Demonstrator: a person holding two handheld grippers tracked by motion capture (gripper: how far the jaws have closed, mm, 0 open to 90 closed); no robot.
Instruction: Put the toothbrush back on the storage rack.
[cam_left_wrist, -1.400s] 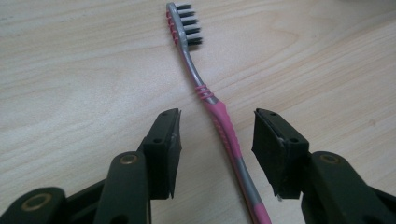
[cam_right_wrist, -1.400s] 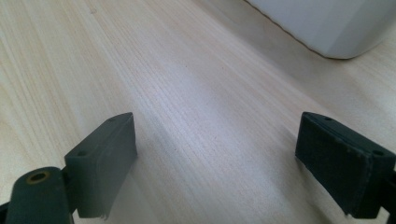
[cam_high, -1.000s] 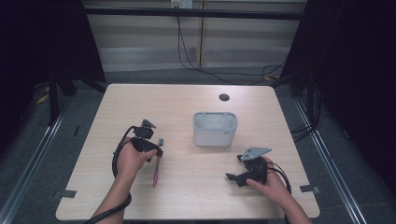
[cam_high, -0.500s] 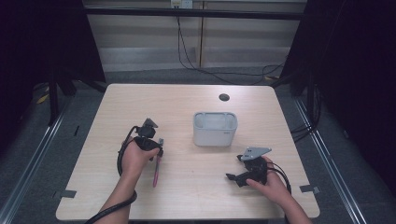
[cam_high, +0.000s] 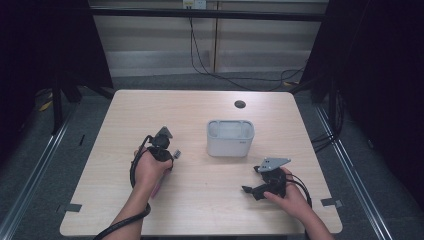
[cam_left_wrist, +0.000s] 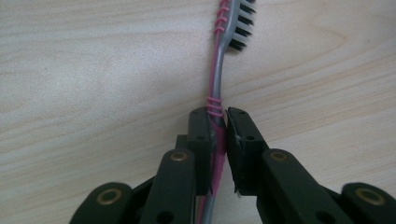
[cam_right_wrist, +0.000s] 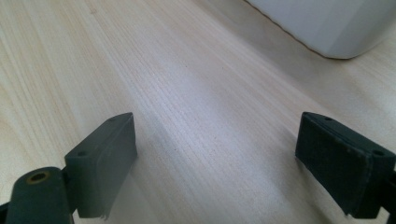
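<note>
The left gripper (cam_left_wrist: 217, 135) was clamped on the toothbrush (cam_left_wrist: 220, 70) at the table's (cam_high: 200, 200) eight o'clock, likely the grasp step, next calling for a lift toward the white bin (cam_high: 230, 138), while the right gripper (cam_right_wrist: 217, 163) gaped empty at four o'clock.

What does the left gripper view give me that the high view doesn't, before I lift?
Left gripper view alone: the left gripper has its fingers shut on the toothbrush handle just below a pink wrap band, with the black and white bristles pointing away over the wood.

High view alone: the white container behind the brush head, the right gripper near the front edge, and the table's dark grommet hole.

Both: the left gripper on the toothbrush, and the light wood tabletop.
</note>
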